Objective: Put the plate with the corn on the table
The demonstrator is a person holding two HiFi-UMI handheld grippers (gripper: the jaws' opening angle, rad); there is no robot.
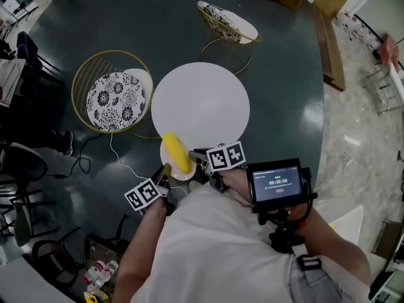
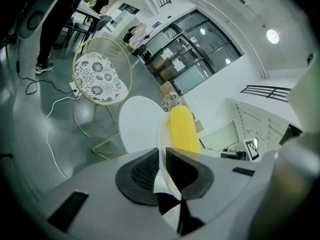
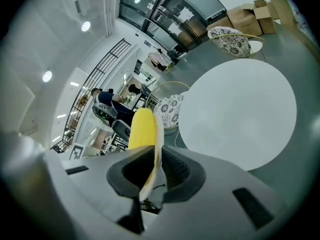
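White plate [image 1: 182,175], corn [image 1: 177,153], clamped by left hand-held gripper [image 2: 162,158], right hand-held gripper [image 3: 155,165]

Item 1: screen [image 1: 276,183] on the mount by my right forearm. Its timer reads 00:00:06, as near as I can tell; the finer print below is too small to read.

Item 2: marker cubes on my right hand-held gripper [image 1: 194,159] and left hand-held gripper [image 1: 166,170]. They carry black-and-white square patterns only, no letters.

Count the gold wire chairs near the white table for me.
2. The left gold wire chair stands beside the round white table; the far gold wire chair stands beyond its far edge. More may be outside the frame.
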